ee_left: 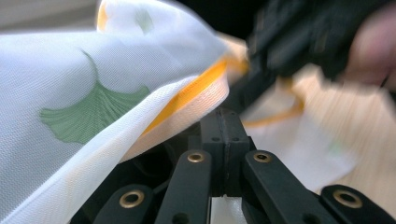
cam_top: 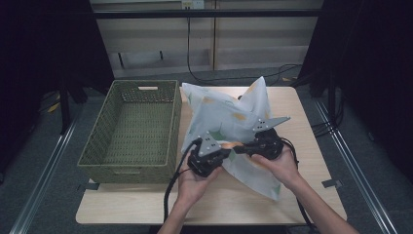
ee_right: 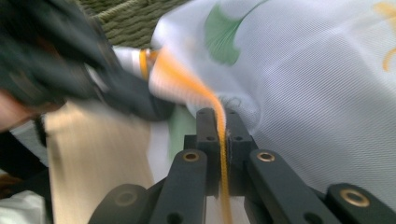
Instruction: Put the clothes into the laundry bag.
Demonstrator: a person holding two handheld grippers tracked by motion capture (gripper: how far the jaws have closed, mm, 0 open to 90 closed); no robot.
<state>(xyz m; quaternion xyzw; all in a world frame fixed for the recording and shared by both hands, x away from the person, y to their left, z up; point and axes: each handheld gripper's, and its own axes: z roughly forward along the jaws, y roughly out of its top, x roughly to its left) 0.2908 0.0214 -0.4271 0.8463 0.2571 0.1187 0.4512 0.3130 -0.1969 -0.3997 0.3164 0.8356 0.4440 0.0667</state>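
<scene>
A white cloth (cam_top: 229, 114) printed with green and orange leaves lies bunched on the wooden table, its far corner peaked upward. Its orange hem (ee_left: 196, 88) runs into my left gripper (ee_left: 223, 116), whose jaws are shut on the fabric. My right gripper (ee_right: 217, 114) is shut on the same orange hem (ee_right: 205, 98). In the high view the left gripper (cam_top: 225, 151) and right gripper (cam_top: 242, 148) point at each other, tips close together, lifting the cloth's near edge. A hand holds each one.
A green woven basket (cam_top: 126, 173) stands empty at the table's left, right beside the cloth. Bare table top (cam_top: 146, 204) shows along the near edge. Cables run across the floor beyond the table.
</scene>
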